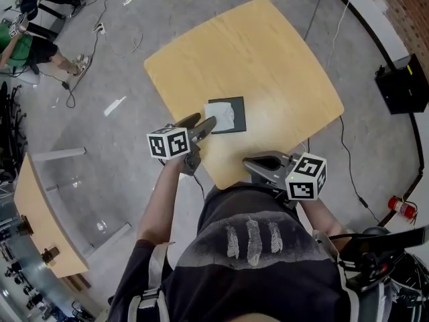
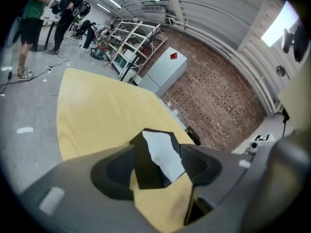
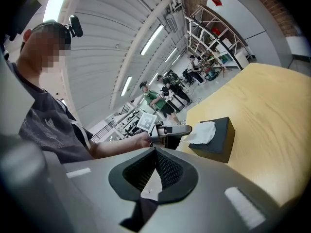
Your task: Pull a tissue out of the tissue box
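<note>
A black tissue box (image 1: pixel 236 106) stands near the front edge of the light wooden table (image 1: pixel 255 59), with a white tissue (image 1: pixel 223 115) sticking out of its top. My left gripper (image 1: pixel 209 125) is open, its tips at the near left side of the tissue. In the left gripper view the box (image 2: pixel 145 166) and tissue (image 2: pixel 163 152) show between the spread jaws of the left gripper (image 2: pixel 158 169), and neither pad presses on them. My right gripper (image 1: pixel 249 164) hangs shut and empty over the table's front edge, right of the box. The right gripper view shows the box (image 3: pixel 219 139), the tissue (image 3: pixel 201 132) and the left gripper (image 3: pixel 177 130).
Several people (image 1: pixel 27 39) stand far off at the upper left among floor cables. Another wooden desk (image 1: pixel 40 213) stands to the left. A black case (image 1: pixel 402 82) and a red fire extinguisher (image 1: pixel 402 208) lie on the floor at the right.
</note>
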Available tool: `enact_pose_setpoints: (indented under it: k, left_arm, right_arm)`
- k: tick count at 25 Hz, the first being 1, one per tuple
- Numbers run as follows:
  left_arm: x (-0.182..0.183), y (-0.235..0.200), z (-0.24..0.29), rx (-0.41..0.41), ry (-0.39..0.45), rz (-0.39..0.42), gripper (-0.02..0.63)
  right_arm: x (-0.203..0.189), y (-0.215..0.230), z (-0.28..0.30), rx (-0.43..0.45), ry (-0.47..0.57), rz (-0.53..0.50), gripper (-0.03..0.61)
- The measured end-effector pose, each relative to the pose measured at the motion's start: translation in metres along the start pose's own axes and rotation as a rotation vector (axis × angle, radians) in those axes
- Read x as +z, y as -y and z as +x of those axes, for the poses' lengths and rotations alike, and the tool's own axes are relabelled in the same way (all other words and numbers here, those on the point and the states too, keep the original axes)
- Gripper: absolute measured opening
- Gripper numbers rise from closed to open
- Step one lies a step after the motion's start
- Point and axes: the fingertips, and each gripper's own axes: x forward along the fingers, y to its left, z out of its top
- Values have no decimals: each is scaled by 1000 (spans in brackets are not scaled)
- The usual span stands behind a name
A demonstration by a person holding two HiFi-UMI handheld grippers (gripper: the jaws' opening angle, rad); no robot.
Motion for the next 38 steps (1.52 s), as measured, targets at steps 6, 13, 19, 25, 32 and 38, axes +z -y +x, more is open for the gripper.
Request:
enact_pose_setpoints:
  k: [6,13,19,25,32,38]
  left_arm:
    - [-4,-6,7,-15,-7,-34,281]
    - [-5,-10,8,-3,-9,-39,230]
    - [-4,-8,9,-19,-1,-52,144]
    - [-4,-9,5,-32,21,-70,21]
    - [-2,-6,2,-42,38,-76,6]
    - [3,-2,-4,-61,60,-83,6]
  right_arm:
    - [-3,4,-2,-20,-6,-4,-2]
    - [-1,3,-2,-22,-2,-2,-2]
    - [-2,4,-3,-23,-5,-4,-2]
    - [-3,3,-1,-23,-10,-6,-2]
    - [-4,4,-1,-17,-15,-15,-2]
    - [-3,2,1,-13,-21,-24,-2]
